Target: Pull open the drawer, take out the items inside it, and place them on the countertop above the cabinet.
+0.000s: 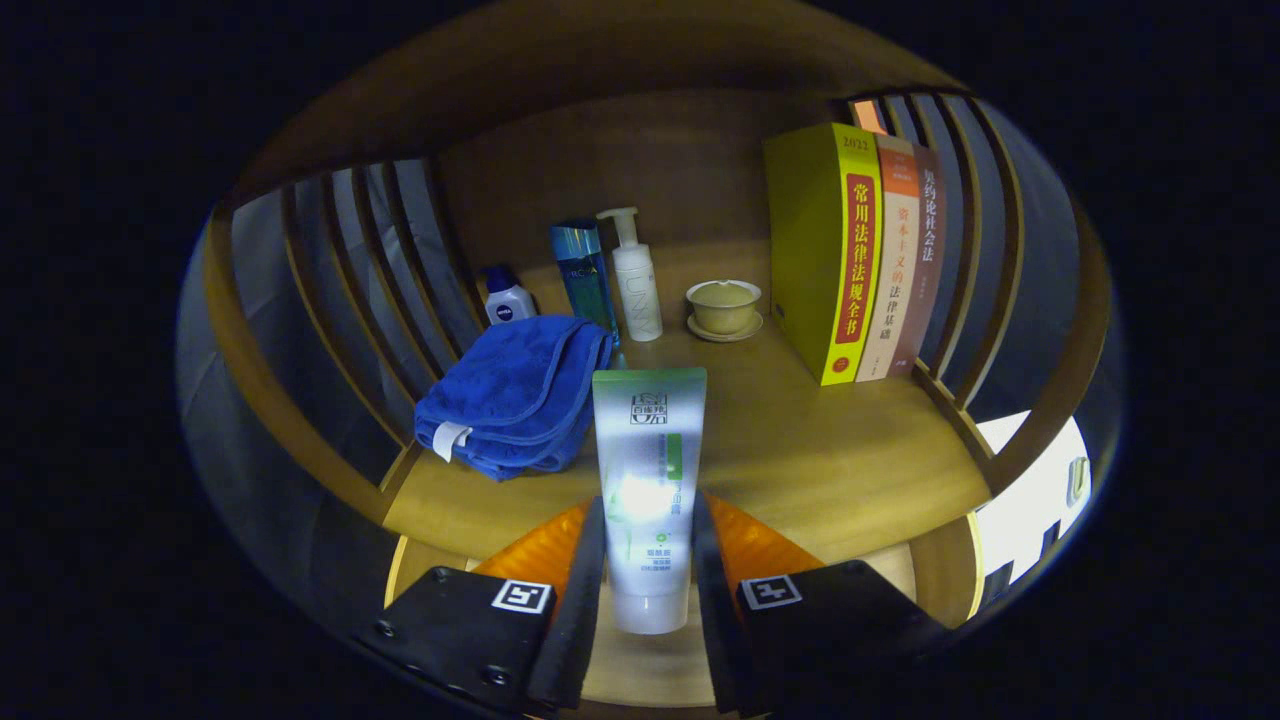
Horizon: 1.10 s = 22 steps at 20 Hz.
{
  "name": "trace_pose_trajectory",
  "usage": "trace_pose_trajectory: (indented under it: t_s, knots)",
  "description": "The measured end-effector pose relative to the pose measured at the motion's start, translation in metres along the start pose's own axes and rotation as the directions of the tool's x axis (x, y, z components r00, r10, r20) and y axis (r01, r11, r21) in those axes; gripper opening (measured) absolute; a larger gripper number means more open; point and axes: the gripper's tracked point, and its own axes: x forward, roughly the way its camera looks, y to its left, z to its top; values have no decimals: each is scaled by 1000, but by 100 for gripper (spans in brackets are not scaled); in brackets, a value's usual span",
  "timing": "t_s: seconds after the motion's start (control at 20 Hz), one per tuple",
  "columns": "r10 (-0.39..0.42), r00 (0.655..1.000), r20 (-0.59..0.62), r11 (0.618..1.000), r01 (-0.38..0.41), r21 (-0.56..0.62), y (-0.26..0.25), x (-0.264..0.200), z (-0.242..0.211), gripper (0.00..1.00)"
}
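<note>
A white squeeze tube with a green top band [648,480] stands upright between my fingers, cap end down, over the front of the wooden countertop [830,460]. My gripper [648,545] is shut on the tube, one finger pressing on each side of its lower half. Just beyond the fingers on the left lies a folded blue towel [515,395]. The drawer is hidden from me.
At the back of the countertop stand a small white-and-blue bottle [508,298], a blue bottle [583,275], a white pump bottle [635,280] and a lidded cup on a saucer [724,306]. Three upright books [855,250] lean at the right. Wooden slat rails [390,270] close both sides.
</note>
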Motion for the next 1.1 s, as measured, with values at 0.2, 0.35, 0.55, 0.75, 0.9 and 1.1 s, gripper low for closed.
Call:
trace_pose_trajectory:
  t_s: [0.2, 0.35, 0.55, 0.75, 0.9, 1.1]
  knots:
    - [-10, 1000, -6, 1000, 10, 16, -6, 21, 2, 55]
    - [-16, 1000, -18, 1000, 16, 18, -11, 32, 1, 55]
    - [-22, 999, -34, 1000, 22, 7, -13, 45, 1, 55]
    - [-28, 998, -50, 999, 29, 19, -15, 55, -3, 55]
    - [-28, 998, -53, 999, 30, 40, -18, 60, -6, 55]
    - [-34, 998, -55, 999, 36, 35, -18, 60, -7, 55]
